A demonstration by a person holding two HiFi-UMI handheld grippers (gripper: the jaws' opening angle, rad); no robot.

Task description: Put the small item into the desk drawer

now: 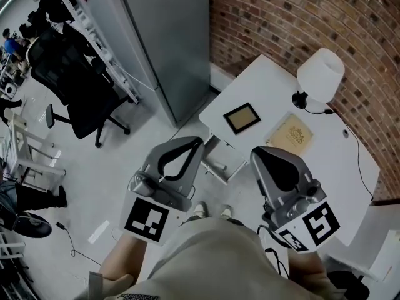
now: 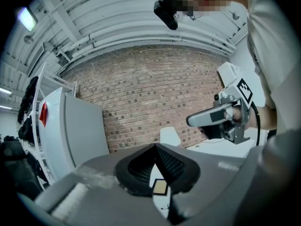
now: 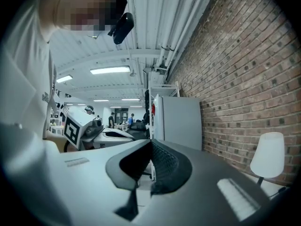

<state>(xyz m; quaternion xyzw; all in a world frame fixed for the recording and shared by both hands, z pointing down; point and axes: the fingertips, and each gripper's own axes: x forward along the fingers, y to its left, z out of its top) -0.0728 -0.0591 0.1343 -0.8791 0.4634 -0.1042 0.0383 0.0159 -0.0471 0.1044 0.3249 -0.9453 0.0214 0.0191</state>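
Brick wall (image 1: 300, 11) runs behind a white desk (image 1: 331, 161) that stands in the corner beside a grey cabinet (image 1: 162, 36). On the desk stand a white lamp (image 1: 320, 74) and a tan booklet (image 1: 289, 134). The small item (image 1: 242, 118), a dark square frame with a pale centre, lies flat near the desk's left corner, just left of the booklet and apart from it.

Both grippers are held over the floor in front of the desk, side by side and pointing toward it. The left gripper (image 1: 200, 140) has its jaws pressed together with nothing between them. In its own view the item (image 2: 160, 186) shows low through the opening behind the joined tips, resting on the desk well beyond them. The right gripper (image 1: 255, 152) also has its jaws together and empty, with its tips below the booklet in the head view. The item sits ahead of both pairs of tips, roughly between their lines, and neither touches it.

A white part (image 1: 220, 161) juts out under the desk's near edge; whether it is the drawer I cannot tell.
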